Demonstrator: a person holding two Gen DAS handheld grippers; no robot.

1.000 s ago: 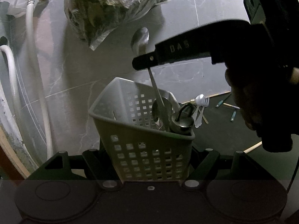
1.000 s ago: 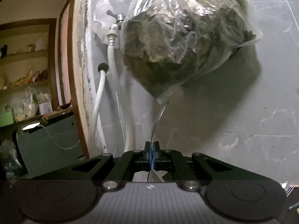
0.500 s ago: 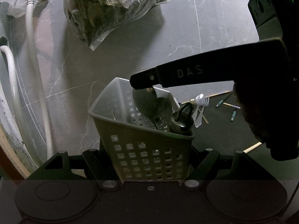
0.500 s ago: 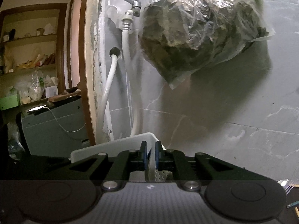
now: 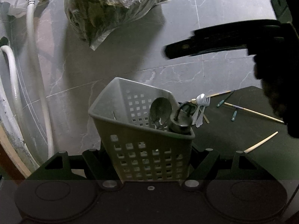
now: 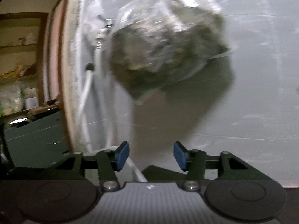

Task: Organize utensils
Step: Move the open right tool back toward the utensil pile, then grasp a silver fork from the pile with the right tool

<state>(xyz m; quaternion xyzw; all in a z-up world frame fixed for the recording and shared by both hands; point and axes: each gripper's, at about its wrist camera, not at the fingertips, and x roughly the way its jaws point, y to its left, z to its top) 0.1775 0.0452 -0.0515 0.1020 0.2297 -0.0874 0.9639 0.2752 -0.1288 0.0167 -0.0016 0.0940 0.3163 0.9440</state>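
Observation:
A grey perforated utensil basket (image 5: 130,140) sits between the fingers of my left gripper (image 5: 147,153), which is shut on its sides. Inside it a metal spoon (image 5: 160,110) stands bowl up, next to a padlock (image 5: 182,119) in the right corner. My right gripper (image 5: 179,46) hovers above and to the right of the basket, apart from it. In the blurred right wrist view its jaws (image 6: 151,155) are opening, blue pads (image 6: 122,155) wide apart with nothing between them. A spoon and fork (image 5: 202,102) lie on a dark mat (image 5: 233,136).
Chopsticks (image 5: 252,112) and small teal-handled tools (image 5: 233,114) are scattered on the mat. A clear plastic bag of dark greens (image 5: 112,5) hangs on the grey tiled wall. White hoses (image 5: 37,74) run down at the left. A door frame (image 6: 65,74) and shelves are far left.
The right gripper lowered the spoon into the basket, let go of it, opened its jaws, and drew away to the right. The left gripper and basket stayed still.

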